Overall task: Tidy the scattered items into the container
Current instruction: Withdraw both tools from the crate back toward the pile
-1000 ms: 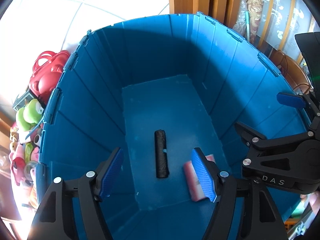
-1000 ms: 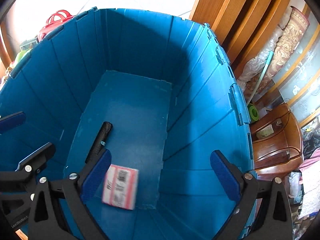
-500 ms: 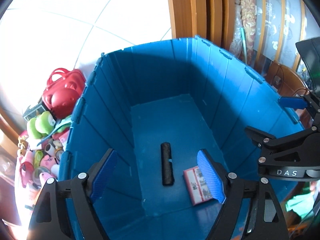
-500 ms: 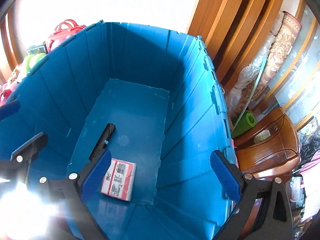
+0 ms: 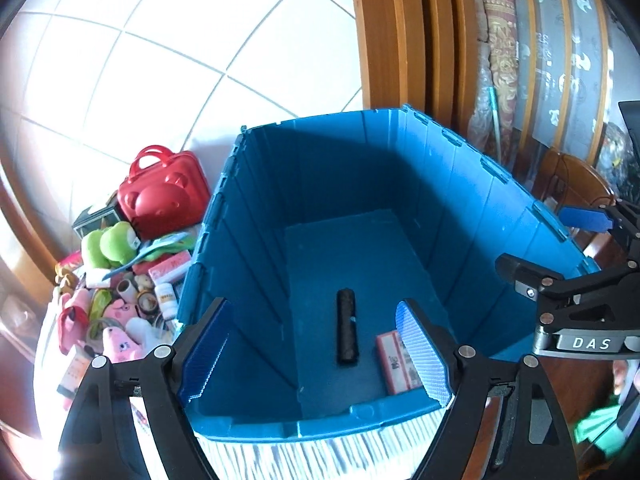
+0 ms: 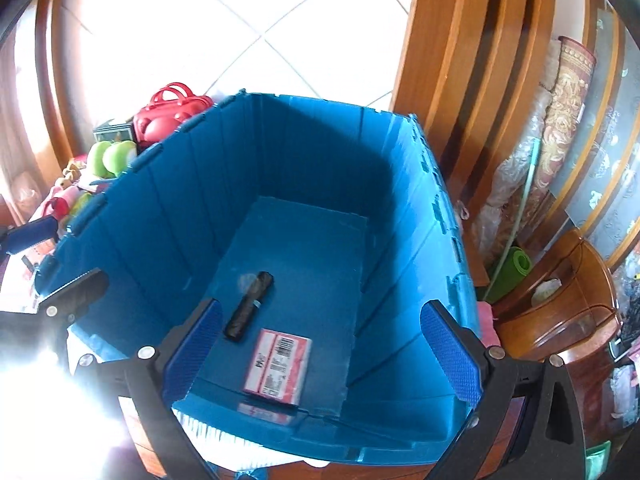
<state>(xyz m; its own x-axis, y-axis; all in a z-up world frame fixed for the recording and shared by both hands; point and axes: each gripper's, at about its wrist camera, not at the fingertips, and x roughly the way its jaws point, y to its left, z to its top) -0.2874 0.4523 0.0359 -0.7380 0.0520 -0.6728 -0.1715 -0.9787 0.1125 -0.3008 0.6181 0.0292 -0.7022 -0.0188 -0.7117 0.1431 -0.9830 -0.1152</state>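
A deep blue crate (image 5: 256,240) (image 6: 400,184) stands open below both grippers. On its floor lie a black roll (image 5: 346,326) (image 6: 249,306) and a flat red-and-white packet (image 5: 394,362) (image 6: 279,366). My left gripper (image 5: 314,354) is open and empty above the crate's near rim. My right gripper (image 6: 320,356) is open and empty above the near rim too; it also shows in the left wrist view (image 5: 576,240) at the right. A pile of scattered toys and small items (image 5: 120,280) (image 6: 88,176) lies left of the crate.
A red bear-shaped case (image 5: 164,196) (image 6: 168,120) and a green plush (image 5: 110,242) sit in the pile. Wooden panels (image 5: 404,40) stand behind the crate. A wooden chair (image 6: 560,300) and a green rolled mat (image 6: 514,268) are to the right. White tiled floor (image 5: 160,60) lies beyond.
Both grippers have pulled up and back out of the crate; the crate now looks smaller and its near rim shows. The packet, falling a second ago, now lies still on the floor.
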